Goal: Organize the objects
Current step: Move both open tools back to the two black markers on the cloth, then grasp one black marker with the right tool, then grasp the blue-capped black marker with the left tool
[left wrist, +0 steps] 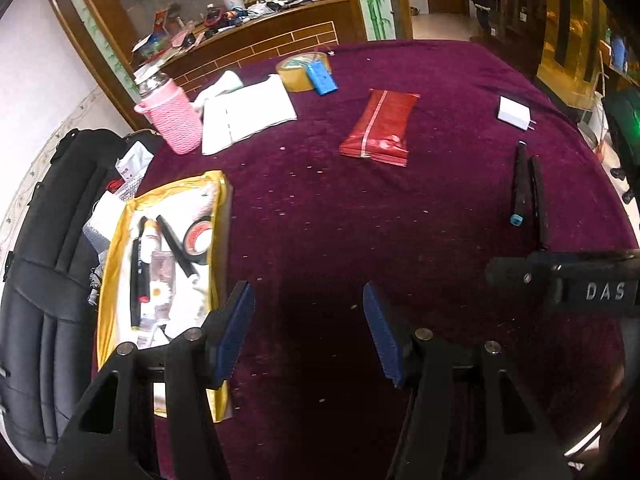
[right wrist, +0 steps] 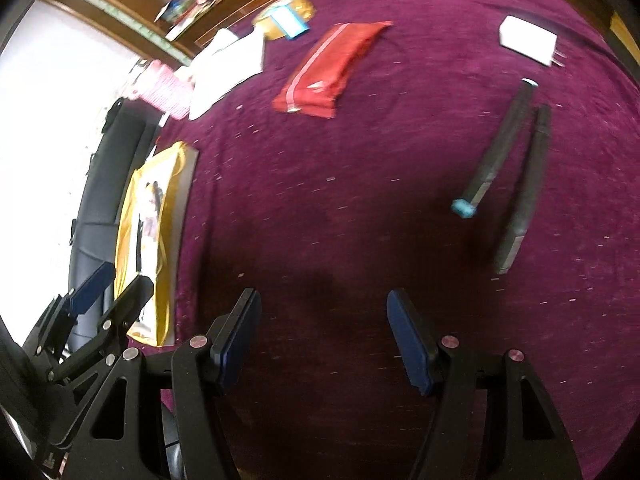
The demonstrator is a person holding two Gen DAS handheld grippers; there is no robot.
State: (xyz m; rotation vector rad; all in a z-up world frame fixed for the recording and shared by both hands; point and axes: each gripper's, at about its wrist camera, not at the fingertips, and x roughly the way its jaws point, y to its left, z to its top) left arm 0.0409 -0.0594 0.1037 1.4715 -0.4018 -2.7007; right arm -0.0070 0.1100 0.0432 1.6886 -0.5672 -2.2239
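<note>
- Left tool point(left wrist: 308, 332): jaws apart at a middling gap, nothing between them; hangs over bare cloth just beside the yellow case point(left wrist: 120, 248).
- Right tool point(right wrist: 324, 340): same middling gap, empty, over bare cloth nearer the middle of the surface point(left wrist: 440, 200).
- Case lies open at the left edge of the surface. Already inside: dark pens, a small tape roll, a tube and some small packets. Judged as the sorting partly done.
- Still loose on the cloth: red pouch point(left wrist: 378, 128) at mid-surface; white charger point(left wrist: 514, 110) toward the far right edge; two dark pens point(left wrist: 528, 192) side by side near the right edge, one with a blue end.
- Far edge: brown tape roll point(left wrist: 298, 72) with a blue block point(left wrist: 320, 77) resting on it; white papers point(left wrist: 248, 112) and a pink cup point(left wrist: 174, 120) at the far left corner.
- Judgement: roughly half remains. The pens look nearest to the right tool, so a likely next pick.
- Right view is blurred; fine detail is unsure.
</note>
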